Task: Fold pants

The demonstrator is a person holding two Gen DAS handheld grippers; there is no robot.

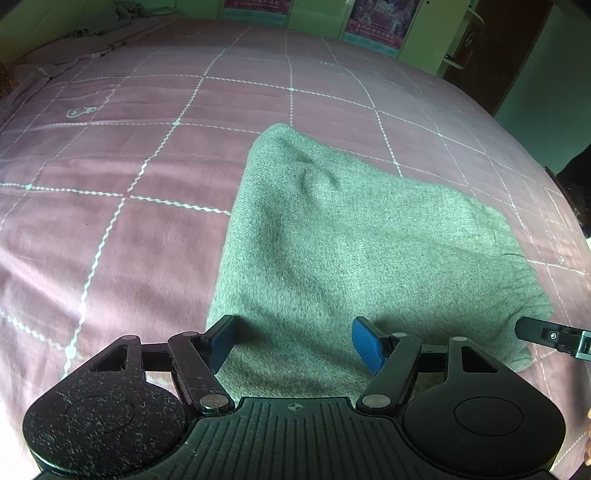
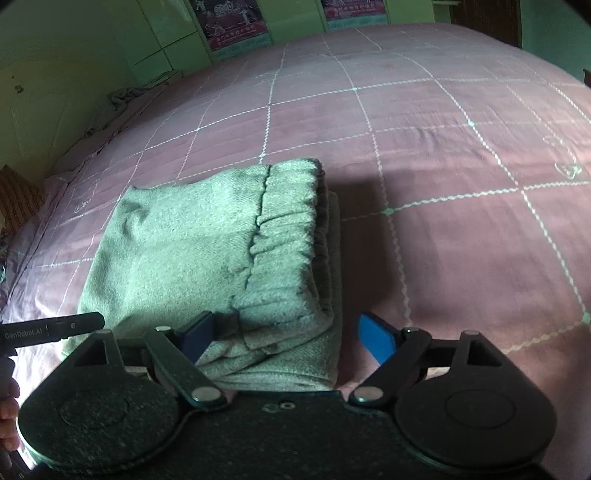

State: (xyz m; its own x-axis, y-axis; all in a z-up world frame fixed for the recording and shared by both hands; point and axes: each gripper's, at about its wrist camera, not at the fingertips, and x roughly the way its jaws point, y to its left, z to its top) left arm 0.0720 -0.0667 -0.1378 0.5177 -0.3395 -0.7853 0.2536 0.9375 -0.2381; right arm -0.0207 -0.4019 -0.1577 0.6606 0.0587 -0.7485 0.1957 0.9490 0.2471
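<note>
Black gripper housing fills the bottom of both wrist views, each with two blue-padded fingers reaching forward. At lower centre of the left wrist view, the left gripper stands with its jaws well apart, the pads hovering at the near edge of the folded pants without pressing on the cloth; nothing is clamped between them. The right gripper is spread wide too: its left pad sits against the near corner of the folded stack, while the right pad hangs over bare bedcover to the right of the cloth, so the fabric is not pinched.

Grey-green knit pants lie folded into a thick block in the middle of the frame, several layers showing along the right edge in the right wrist view, with the gathered elastic waistband on top running from upper centre toward the lower centre. In the left wrist view the same bundle spreads from centre to lower right, its surface softly creased.

Under it lies a pink bedcover crossed by white zigzag grid lines. A rumpled cloth rests at the far upper left edge of the bed, and posters hang on the green wall along the top.
</note>
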